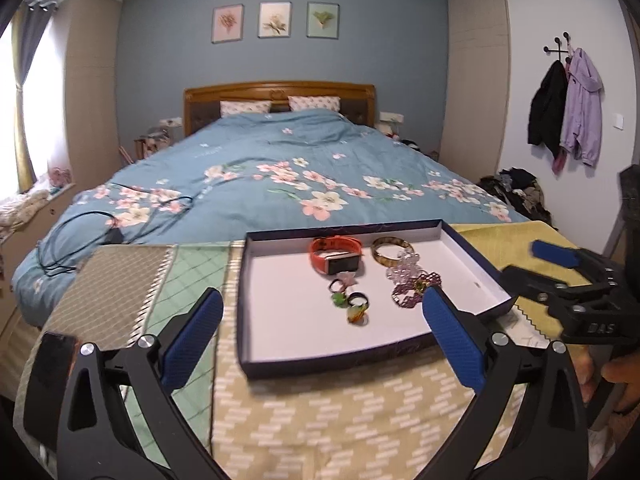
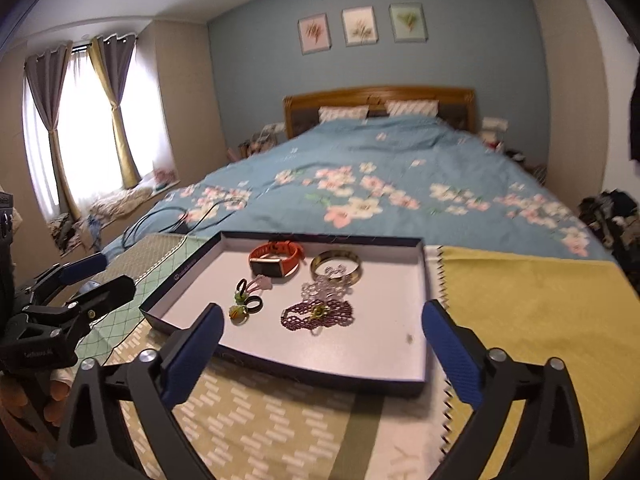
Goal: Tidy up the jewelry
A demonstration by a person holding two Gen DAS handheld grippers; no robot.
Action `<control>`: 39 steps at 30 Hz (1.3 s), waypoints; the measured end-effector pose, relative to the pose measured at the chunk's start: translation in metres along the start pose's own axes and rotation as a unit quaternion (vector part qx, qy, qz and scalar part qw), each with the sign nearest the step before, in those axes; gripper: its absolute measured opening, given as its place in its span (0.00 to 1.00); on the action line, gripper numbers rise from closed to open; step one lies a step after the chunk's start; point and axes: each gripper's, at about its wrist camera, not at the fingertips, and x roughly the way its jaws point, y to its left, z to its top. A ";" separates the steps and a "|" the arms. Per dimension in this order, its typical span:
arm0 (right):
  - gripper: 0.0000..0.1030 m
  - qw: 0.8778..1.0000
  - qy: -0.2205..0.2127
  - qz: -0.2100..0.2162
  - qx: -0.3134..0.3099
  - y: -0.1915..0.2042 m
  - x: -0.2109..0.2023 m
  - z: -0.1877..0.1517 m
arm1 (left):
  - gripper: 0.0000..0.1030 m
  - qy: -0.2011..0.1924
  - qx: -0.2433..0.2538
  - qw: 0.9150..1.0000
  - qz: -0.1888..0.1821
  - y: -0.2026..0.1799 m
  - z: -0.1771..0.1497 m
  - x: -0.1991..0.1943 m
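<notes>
While gathered inside tray [image 1: 256, 304] at centre frame, jewelry [image 2: 320, 312] looked sorted already; little seemingly left. Left gripper [image 1: 322, 312] and right gripper [image 2: 322, 322] spread wide, grasping nothing.

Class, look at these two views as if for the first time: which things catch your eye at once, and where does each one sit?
First comes the shallow white-lined box on the patterned cloths at the foot of the bed, with an orange watch and a bangle at its far side, and rings and a purple bead chain nearer. Behind it spreads the blue flowered quilt. Both grippers, left and right, stand open and empty in front.
</notes>
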 end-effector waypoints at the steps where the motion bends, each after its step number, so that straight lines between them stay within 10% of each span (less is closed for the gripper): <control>1: 0.93 1.000 -0.008 -0.006 -0.002 0.001 -0.006 -0.002 | 0.95 -0.003 -0.002 1.000 0.004 0.001 -0.002 -0.004; 39: 0.93 0.990 -0.102 -0.094 -0.013 0.030 -0.086 -0.024 | 0.95 -0.081 -0.031 0.996 0.037 -0.001 -0.018 -0.083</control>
